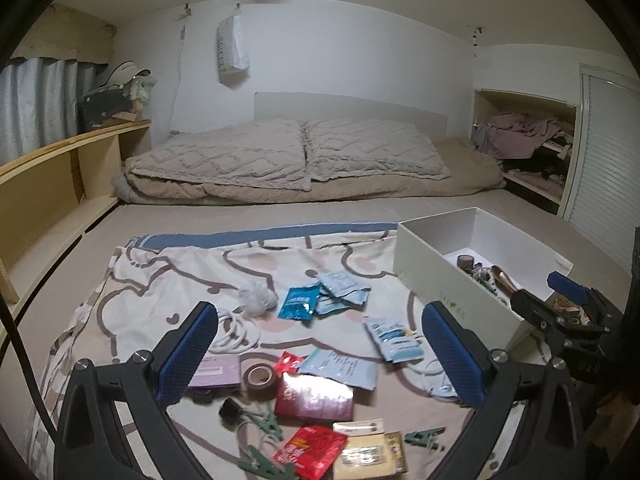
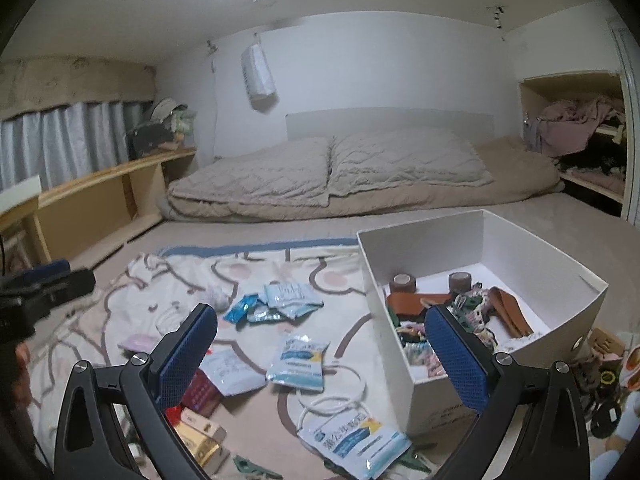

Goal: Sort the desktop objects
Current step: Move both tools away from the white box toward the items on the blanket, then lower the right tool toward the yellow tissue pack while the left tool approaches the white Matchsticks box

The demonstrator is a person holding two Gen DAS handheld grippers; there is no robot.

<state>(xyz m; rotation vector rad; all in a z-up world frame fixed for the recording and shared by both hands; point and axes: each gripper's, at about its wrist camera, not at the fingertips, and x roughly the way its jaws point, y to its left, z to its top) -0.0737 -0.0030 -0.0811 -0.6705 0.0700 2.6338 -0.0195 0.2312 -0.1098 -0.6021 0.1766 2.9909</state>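
Left wrist view: both claws [image 1: 320, 354] [image 2: 320, 354] gape empty over scattered packets [image 1: 298, 302] beside white box [image 1: 444, 276]

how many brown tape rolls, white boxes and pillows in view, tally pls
brown tape rolls: 3 (two in the box, one on the blanket)
white box: 1
pillows: 2
total: 6

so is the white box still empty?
No, the white box already holds two tape rolls, brown leather pieces and other small items.
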